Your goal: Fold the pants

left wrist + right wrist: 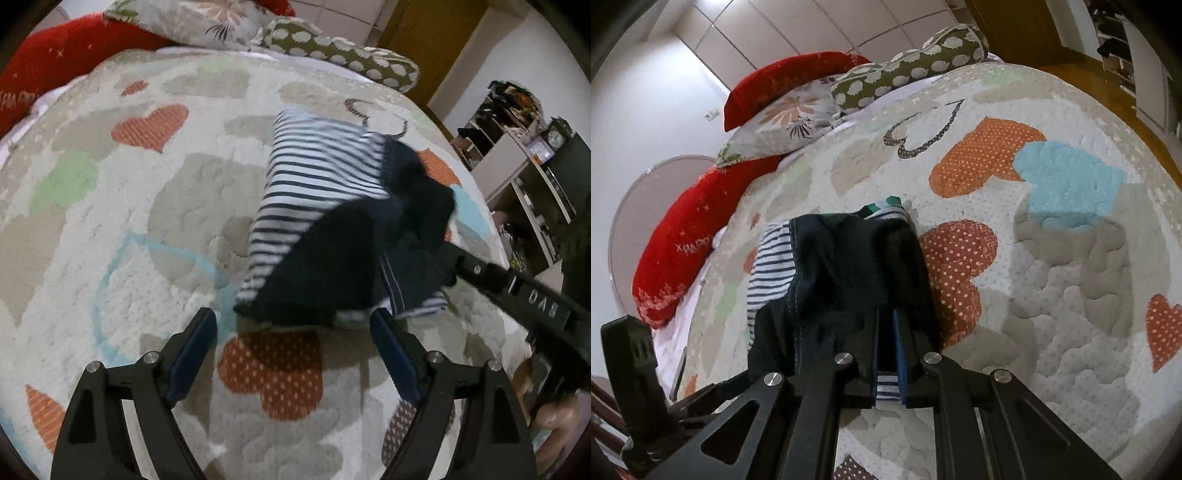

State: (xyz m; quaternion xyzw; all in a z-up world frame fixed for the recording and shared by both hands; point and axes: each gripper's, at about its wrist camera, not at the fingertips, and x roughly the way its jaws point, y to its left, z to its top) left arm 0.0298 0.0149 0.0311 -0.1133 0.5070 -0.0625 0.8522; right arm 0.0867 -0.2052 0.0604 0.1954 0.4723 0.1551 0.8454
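Note:
The pants (325, 206) are navy with blue-and-white striped panels, lying bunched and partly folded on the quilted bedspread (110, 229). My left gripper (295, 332) is open and empty, just short of the pants' near edge. My right gripper (886, 325) is shut on the pants (846, 266), with striped and navy cloth pinched between its fingers and dark cloth draped over them. In the left wrist view the right gripper (452, 254) reaches in from the right into the dark cloth.
The bedspread (1052, 295) carries orange, blue and green heart patches. Red (701, 240), floral (783, 125) and olive dotted (908, 70) pillows lie at the head. Shelves (517, 147) and wooden floor are beyond the bed's right edge.

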